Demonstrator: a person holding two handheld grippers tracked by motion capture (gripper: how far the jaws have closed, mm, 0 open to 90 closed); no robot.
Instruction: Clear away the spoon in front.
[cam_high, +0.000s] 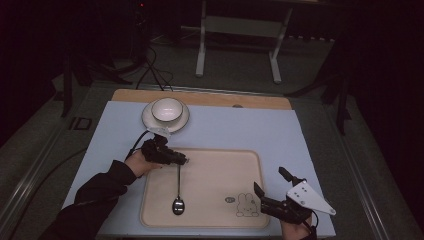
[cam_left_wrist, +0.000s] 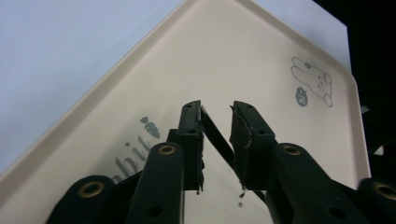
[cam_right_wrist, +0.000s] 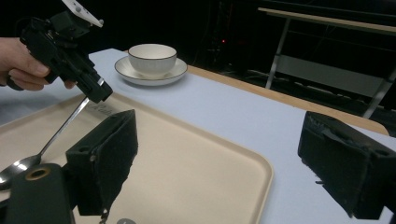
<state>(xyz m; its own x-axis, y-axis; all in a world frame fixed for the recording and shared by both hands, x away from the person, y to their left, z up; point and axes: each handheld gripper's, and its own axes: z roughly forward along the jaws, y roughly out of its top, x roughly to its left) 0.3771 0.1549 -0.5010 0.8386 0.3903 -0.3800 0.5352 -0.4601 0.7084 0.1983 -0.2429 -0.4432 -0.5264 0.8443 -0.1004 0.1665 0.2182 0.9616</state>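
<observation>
Fingers (cam_left_wrist: 243, 133) of the left gripper (cam_high: 181, 160) stand slightly parted around the spoon (cam_high: 178, 192) handle, which crosses the gap between them; whether the pads press it cannot be told. Its bowl rests on the beige tray (cam_high: 215, 165). Right gripper (cam_high: 272, 187) fingers (cam_right_wrist: 105, 161) gape wide, holding nothing, over the tray's near right corner. Beyond, 1 cup (cam_high: 166, 109) sits on its saucer (cam_high: 147, 120) on the bench (cam_high: 250, 127).

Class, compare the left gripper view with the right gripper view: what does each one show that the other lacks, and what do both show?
Left gripper view alone: the rabbit drawing printed on the tray, and the left gripper's jaws from behind, with the spoon handle between them.

Right gripper view alone: the bowl on its saucer, the spoon's bowl end, and the right gripper's wide-open jaws.

Both: the beige tray and the spoon.
</observation>
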